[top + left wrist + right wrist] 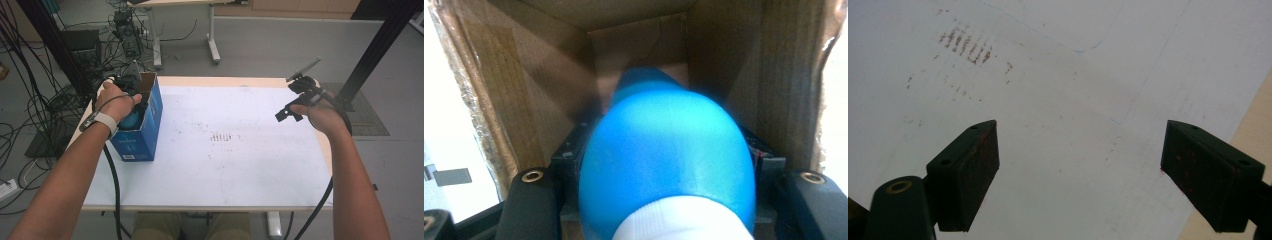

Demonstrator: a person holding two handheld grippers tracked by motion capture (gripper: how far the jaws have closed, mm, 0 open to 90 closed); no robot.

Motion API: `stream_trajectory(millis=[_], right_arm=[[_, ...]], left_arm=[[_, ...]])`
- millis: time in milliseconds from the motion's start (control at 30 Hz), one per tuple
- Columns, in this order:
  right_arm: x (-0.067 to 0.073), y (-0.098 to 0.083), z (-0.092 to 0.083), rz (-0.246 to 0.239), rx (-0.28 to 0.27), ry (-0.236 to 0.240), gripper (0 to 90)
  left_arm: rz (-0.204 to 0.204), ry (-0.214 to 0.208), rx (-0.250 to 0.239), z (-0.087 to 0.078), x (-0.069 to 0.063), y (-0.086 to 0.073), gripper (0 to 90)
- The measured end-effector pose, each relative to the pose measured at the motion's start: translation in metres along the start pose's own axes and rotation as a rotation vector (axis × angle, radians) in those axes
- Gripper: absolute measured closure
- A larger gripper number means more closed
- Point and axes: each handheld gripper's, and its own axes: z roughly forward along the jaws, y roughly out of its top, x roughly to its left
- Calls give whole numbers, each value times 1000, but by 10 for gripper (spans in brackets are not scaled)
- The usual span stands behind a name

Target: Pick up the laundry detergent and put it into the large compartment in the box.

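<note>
A blue box with a brown cardboard inside stands open-topped at the table's left edge. My left gripper reaches down into it, shut on a rounded blue object with a white end; the same blue object shows inside the box from above. It hides most of the jaws. My right gripper hovers over the right side of the white table sheet, open, with nothing between its fingers.
Faint brown marks stain the middle of the sheet, also near the right gripper's view top. The table's tan edge runs along the right. Cables and equipment crowd the floor at left; a black frame post rises at right.
</note>
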Motion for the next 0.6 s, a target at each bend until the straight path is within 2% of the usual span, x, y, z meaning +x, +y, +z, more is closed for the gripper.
stream_trajectory(millis=[600], right_arm=[[-1, 0, 1, 2, 2, 1, 155]], left_arm=[[2, -1, 1, 0, 0, 1, 378]])
